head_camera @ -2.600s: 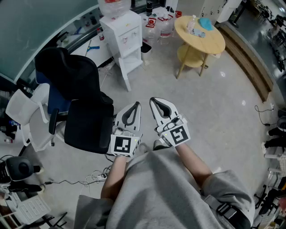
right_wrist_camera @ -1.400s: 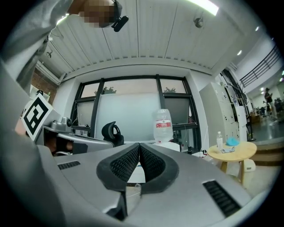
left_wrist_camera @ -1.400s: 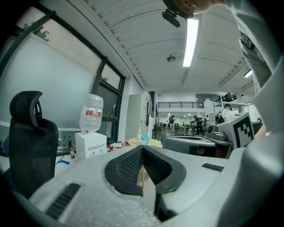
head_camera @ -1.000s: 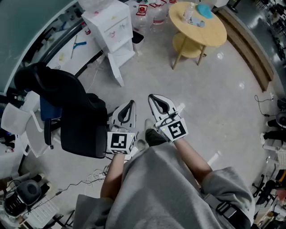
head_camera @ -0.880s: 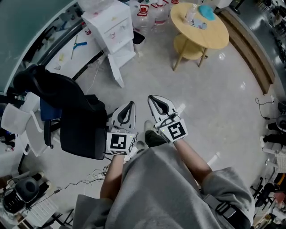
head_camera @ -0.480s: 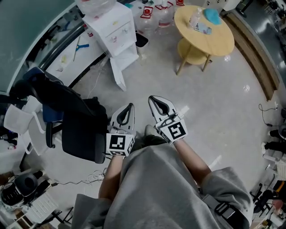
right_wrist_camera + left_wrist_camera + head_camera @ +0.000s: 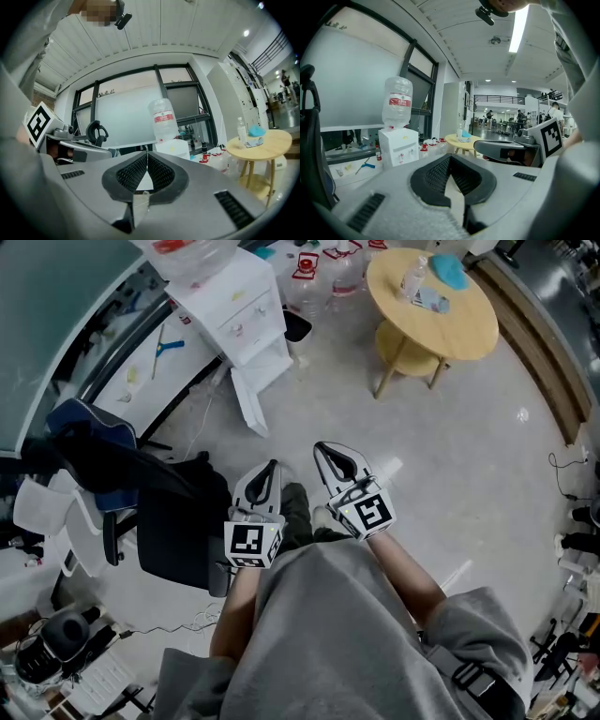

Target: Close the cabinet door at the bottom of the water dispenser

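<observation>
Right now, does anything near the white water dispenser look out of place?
Yes: the cabinet door at the bottom of the water dispenser stands swung open, sticking out rather than shut flush.

The white water dispenser [image 7: 239, 315] stands upright on the floor [image 7: 469, 456], with a clear bottle [image 7: 183, 254] on top. Its bottom cabinet door [image 7: 250, 401] is swung wide open.

From my seat the floor [image 7: 469, 474] reads as polished grey stone or concrete, glossy with light spots. The round desk [image 7: 469, 329] is pale matt wood. The water dispenser [image 7: 246, 315] is smooth white plastic, and its bottle [image 7: 398, 101] is clear plastic. The chair [image 7: 178, 526] looks like black cloth, I think; it's dark there. The fingers [image 7: 384, 187] are matt grey plastic with ribbed black pads [image 7: 433, 180].
</observation>
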Available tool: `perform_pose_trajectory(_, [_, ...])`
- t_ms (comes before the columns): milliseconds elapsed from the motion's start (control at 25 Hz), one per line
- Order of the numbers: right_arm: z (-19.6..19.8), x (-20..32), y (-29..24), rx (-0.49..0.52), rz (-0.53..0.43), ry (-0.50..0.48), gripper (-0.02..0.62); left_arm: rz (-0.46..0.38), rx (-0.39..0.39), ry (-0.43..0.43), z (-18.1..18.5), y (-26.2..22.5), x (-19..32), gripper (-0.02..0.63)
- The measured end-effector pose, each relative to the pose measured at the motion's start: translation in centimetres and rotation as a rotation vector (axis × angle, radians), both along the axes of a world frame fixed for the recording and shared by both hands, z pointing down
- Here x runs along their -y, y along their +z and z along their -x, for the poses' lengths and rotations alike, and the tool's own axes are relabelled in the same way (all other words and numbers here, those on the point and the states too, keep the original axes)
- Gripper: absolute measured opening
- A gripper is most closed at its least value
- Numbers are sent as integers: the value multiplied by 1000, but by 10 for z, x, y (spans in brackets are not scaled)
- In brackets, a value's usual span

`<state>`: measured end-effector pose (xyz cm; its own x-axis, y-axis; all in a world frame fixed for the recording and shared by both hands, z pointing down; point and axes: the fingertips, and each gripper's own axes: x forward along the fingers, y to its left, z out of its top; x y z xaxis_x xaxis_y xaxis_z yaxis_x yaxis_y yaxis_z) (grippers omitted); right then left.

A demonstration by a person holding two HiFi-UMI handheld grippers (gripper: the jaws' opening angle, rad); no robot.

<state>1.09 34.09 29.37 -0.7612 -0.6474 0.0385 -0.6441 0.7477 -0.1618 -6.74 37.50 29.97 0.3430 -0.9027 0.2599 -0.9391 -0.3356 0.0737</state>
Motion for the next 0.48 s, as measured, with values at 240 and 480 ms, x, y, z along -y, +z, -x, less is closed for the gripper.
perform_pose_trajectory(240, [32, 41, 13, -25, 29, -20, 12, 23, -24, -29, 34, 14, 43, 6])
perform_pose_trajectory(480, [79, 86, 34, -49, 57, -46, 12, 67, -46, -50, 75, 37, 84, 6])
